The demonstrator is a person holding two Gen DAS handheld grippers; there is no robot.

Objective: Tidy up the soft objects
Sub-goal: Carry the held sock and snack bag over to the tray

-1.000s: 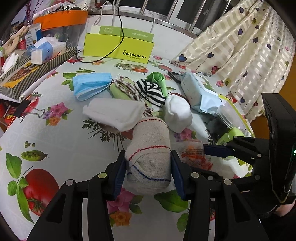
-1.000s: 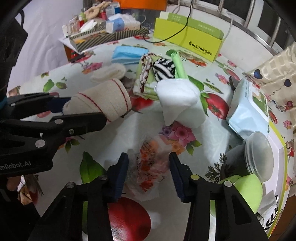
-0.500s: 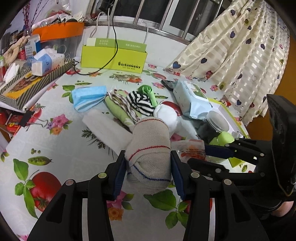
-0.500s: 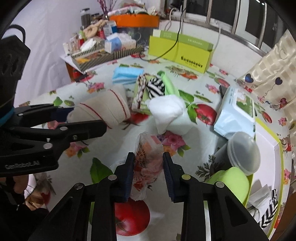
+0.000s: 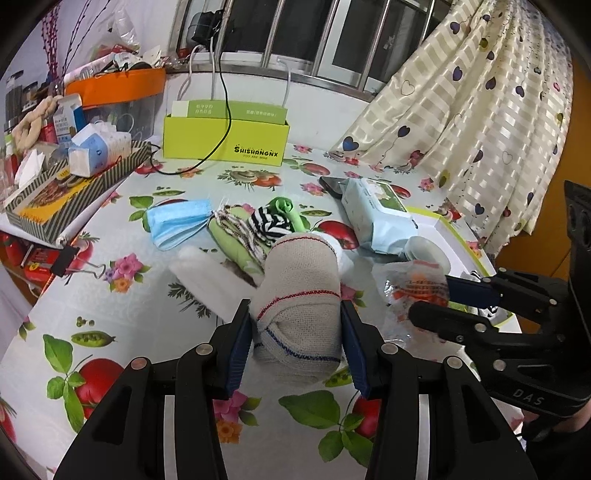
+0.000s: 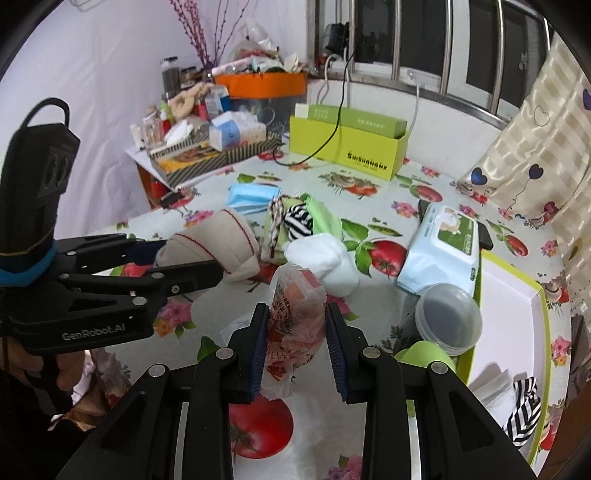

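My 2 tongs each clamp 1 thing: left tongs the rolled cloth, right tongs the plastic packet, its print unreadable.

A lived-in home room. The counter wears an oilcloth printed with tomatoes and flowers. Behind it a barred window has a heart-patterned curtain at its side. At the counter's far corner, household clutter piles up: an orange box, tissue packs, small bottles and a spray of dried twigs.
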